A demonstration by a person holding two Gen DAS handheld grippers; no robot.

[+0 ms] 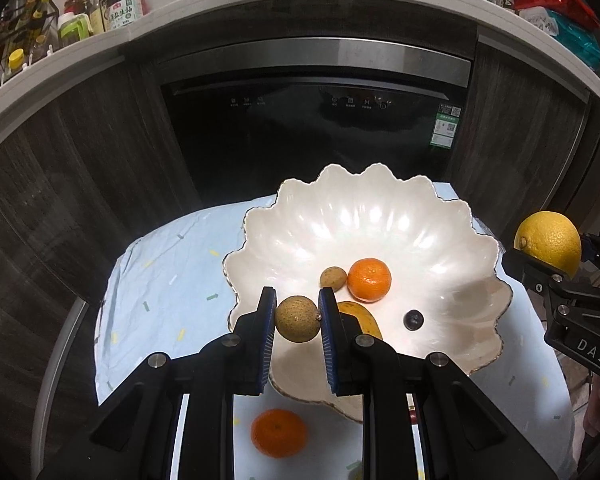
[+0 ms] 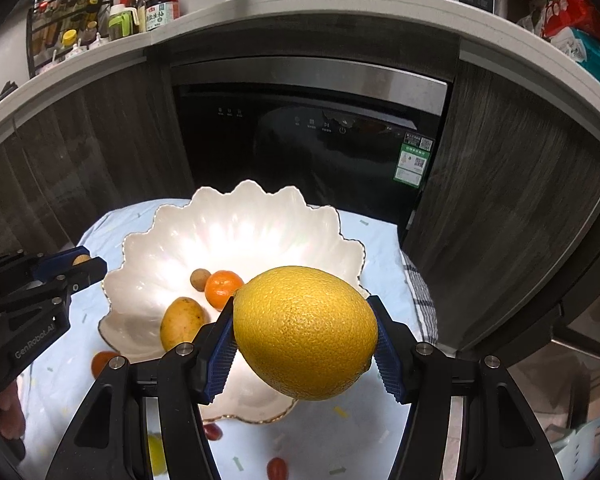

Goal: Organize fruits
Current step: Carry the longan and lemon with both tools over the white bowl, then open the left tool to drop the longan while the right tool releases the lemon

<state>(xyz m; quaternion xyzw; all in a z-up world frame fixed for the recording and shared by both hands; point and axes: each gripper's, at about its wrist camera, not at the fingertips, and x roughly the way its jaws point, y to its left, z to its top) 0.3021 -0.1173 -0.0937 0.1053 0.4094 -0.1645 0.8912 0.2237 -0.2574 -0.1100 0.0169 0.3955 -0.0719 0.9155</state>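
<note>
The left gripper (image 1: 298, 320) pinches a small brown round fruit (image 1: 297, 319) between its blue pads, held above the near-left rim of the scalloped white bowl (image 1: 452, 216). The right gripper (image 2: 306, 334) clamps a large yellow lemon (image 2: 305, 330), its jaws spread wide around it, hanging over the bowl's near-right edge.

Inside the bowl lie a tangerine (image 1: 369, 279), a second small brown fruit (image 1: 333, 278) touching its left side, a yellow mango (image 2: 181, 322) near the front wall, and a dark blueberry (image 1: 413, 319) set apart to the right. The far half of the bowl is bare, as is its right side beyond the blueberry.

The bowl sits on a pale blue cloth (image 1: 160, 280) covering a small table. On the cloth, outside the bowl's near rim, another tangerine (image 1: 278, 432) lies to the left, and two small red fruits (image 2: 277, 467) lie near the front edge; a yellow shape at the lower left of the right wrist view is too blurred to name. A checked cloth (image 2: 424, 300) hangs at the table's right edge.

The cloth to the left of the bowl is open. Beyond the table's far edge stands a dark dishwasher door (image 1: 312, 132) between wood-grain cabinets, close behind the bowl's far rim. A countertop above carries bottles (image 1: 122, 4) at far left.
</note>
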